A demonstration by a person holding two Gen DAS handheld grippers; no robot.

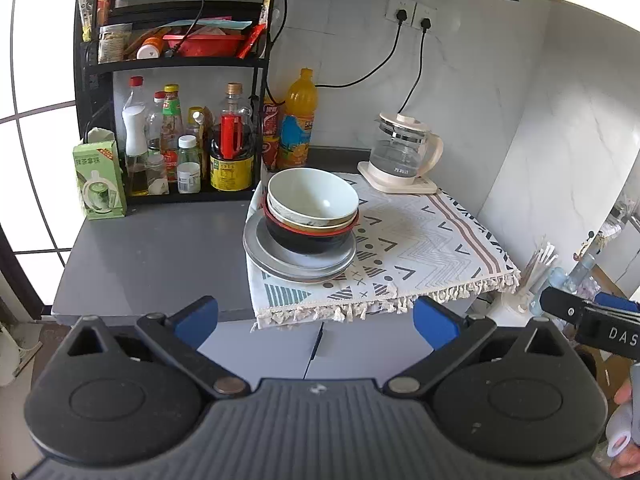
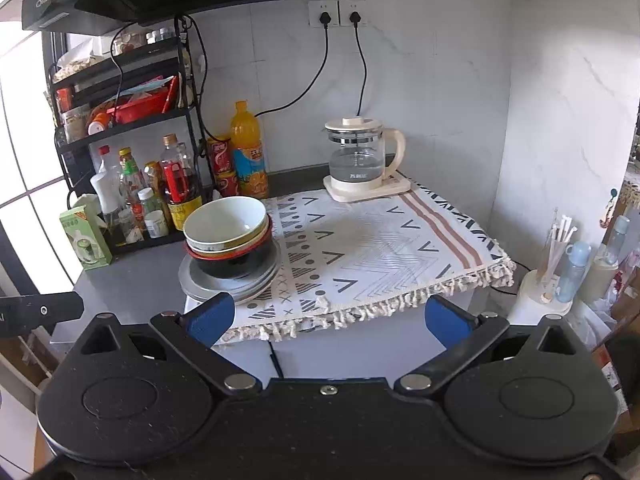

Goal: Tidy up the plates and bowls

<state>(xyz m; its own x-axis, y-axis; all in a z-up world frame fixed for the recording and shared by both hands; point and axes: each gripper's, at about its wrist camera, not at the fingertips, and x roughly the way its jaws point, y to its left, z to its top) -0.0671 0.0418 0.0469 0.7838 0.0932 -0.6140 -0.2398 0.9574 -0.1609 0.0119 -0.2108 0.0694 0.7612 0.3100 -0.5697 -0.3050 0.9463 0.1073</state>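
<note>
Left gripper (image 1: pixel 316 322) hangs wide open short of the counter, nothing between its blue pads (image 1: pixel 198 320). Ahead, nested bowls (image 1: pixel 312 210) sit atop stacked grey plates (image 1: pixel 298 266) on the patterned cloth's (image 1: pixel 420 248) left edge.

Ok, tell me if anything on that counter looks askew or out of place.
The stack of bowls leans left instead of sitting level, and the plates beneath it overhang the left edge of the patterned cloth. Nothing looks spilled or broken.
</note>
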